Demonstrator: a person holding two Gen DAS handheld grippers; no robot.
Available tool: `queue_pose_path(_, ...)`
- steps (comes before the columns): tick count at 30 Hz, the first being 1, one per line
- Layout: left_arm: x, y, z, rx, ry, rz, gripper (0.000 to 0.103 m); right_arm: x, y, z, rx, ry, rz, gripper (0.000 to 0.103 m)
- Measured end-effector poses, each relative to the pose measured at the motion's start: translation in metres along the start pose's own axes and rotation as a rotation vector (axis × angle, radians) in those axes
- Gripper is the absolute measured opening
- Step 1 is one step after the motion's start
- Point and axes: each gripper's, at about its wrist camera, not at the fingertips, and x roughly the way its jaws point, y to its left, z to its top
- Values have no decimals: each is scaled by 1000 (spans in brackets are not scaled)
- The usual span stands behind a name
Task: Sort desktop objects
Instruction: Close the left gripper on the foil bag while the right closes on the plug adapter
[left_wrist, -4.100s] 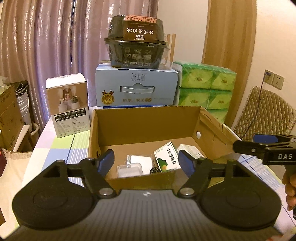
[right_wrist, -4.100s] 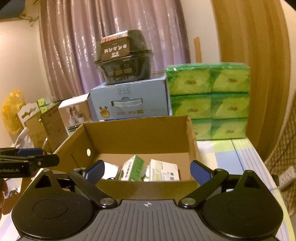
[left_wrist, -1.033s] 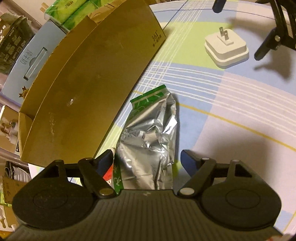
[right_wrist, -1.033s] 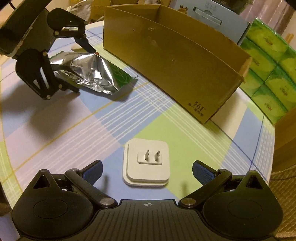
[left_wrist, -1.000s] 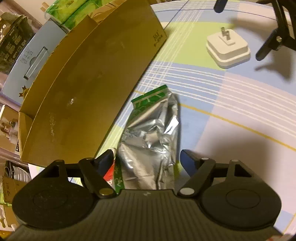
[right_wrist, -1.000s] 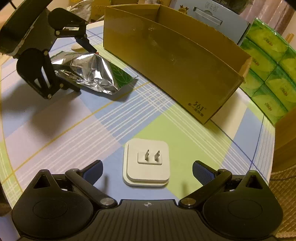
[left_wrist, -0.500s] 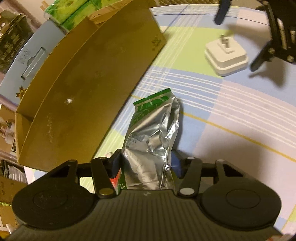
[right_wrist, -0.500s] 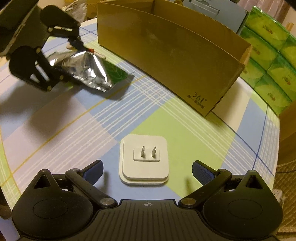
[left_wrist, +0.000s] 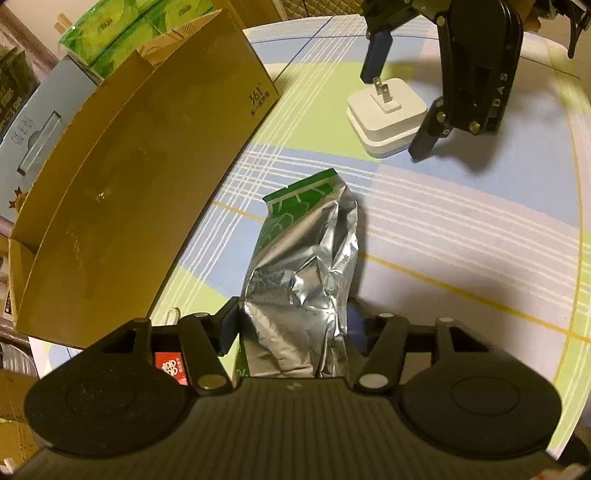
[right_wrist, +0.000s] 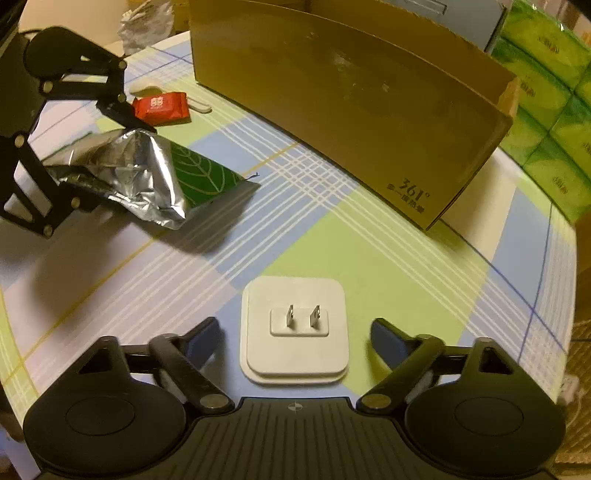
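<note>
The left gripper (left_wrist: 293, 321) pinches the foil pouch (left_wrist: 306, 266) lying ahead of it beside the cardboard box (left_wrist: 140, 177); the right gripper (right_wrist: 293, 338) straddles the white plug adapter (right_wrist: 295, 328), jaws wide — neither is boxed yet, nor the red packet (right_wrist: 160, 105).

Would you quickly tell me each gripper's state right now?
Left gripper: shut on the crumpled silver-and-green foil bag.
Right gripper: open around the white square plug adapter.
</note>
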Motion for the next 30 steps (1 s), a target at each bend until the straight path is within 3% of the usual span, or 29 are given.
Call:
queue_pose_path(5, 2, 3, -1, -5, -4, -18, 61, 3, -2, 3, 9, 2, 15, 74)
queue_pose_path(7, 3, 5, -1, -12, -7, -24, 61, 1, -2, 5, 15, -1, 29, 62)
queue_pose_path(18, 8, 20, 0, -79, 1, -93, 66, -3, 20, 8, -41, 12, 82, 62)
queue_pose_path(30, 18, 32, 16, -109, 112, -153, 72, 1, 28, 9, -91, 31, 101, 62)
